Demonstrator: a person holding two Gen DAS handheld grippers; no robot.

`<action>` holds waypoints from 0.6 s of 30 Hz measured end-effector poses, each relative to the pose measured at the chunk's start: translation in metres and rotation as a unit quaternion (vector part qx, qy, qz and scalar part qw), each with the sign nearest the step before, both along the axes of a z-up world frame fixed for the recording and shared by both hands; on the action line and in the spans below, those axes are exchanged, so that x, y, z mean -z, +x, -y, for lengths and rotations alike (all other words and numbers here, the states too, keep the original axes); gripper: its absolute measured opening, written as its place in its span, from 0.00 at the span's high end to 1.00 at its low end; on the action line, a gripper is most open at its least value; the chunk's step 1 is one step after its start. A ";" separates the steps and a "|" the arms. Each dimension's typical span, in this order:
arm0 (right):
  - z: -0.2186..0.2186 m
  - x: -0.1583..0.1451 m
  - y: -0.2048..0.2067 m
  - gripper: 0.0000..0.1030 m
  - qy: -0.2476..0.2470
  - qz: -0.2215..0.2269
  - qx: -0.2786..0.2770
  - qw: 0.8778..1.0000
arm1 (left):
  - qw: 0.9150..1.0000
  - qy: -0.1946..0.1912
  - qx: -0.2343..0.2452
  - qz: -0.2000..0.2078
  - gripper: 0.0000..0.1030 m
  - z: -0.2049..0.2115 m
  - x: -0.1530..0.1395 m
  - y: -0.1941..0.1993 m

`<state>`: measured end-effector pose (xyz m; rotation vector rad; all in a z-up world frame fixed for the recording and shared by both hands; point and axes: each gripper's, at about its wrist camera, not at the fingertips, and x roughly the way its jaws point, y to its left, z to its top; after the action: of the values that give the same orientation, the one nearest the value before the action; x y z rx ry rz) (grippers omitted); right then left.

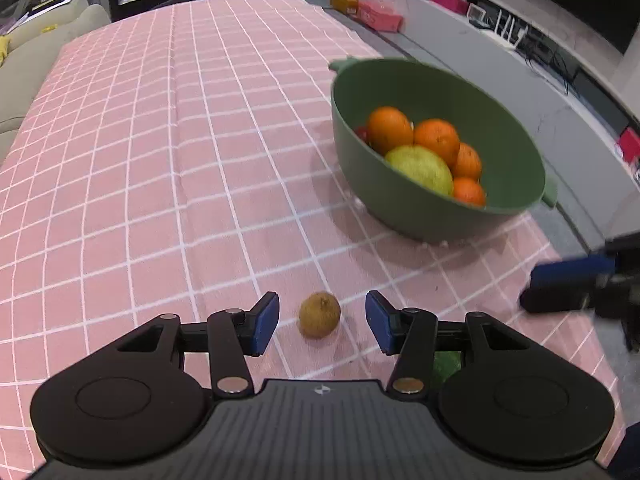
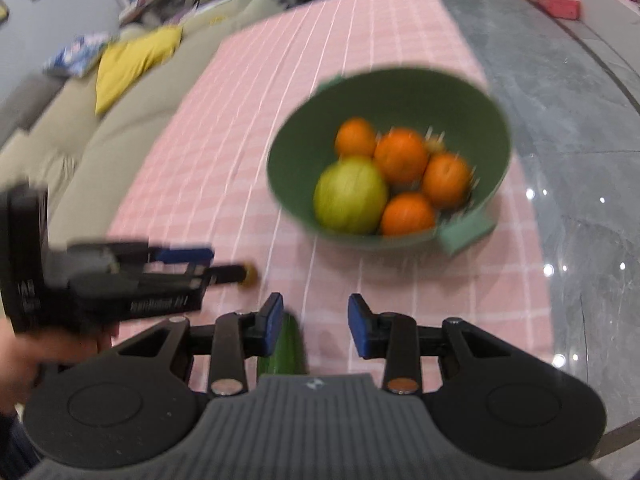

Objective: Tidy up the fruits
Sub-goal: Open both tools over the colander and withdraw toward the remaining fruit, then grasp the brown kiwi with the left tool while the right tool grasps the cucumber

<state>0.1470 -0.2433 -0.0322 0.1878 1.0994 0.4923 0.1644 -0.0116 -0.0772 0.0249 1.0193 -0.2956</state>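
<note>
Between the left gripper's (image 1: 322,322) parted pads lies a small brown fruit (image 1: 319,315).

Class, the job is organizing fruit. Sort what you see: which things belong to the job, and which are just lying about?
Belongs to the job:
small brown fruit
green bowl
oranges
yellow-green fruit
left gripper

Just lying about:
yellow cushion
sofa
pink box
</note>
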 end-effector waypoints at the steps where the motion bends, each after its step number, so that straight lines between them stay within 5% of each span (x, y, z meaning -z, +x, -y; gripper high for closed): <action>1: -0.004 0.005 -0.003 0.68 -0.004 -0.007 -0.007 1.000 | 1.000 0.002 0.002 -0.002 0.42 0.001 0.002 0.000; 18: -0.047 0.037 -0.031 0.62 -0.051 -0.047 -0.079 0.994 | 0.999 0.029 0.026 -0.015 0.59 0.009 0.020 0.007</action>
<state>0.1158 -0.1968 -0.0687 0.0337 1.2338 0.5717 0.1713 -0.0209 -0.0976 0.1007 1.0574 -0.3148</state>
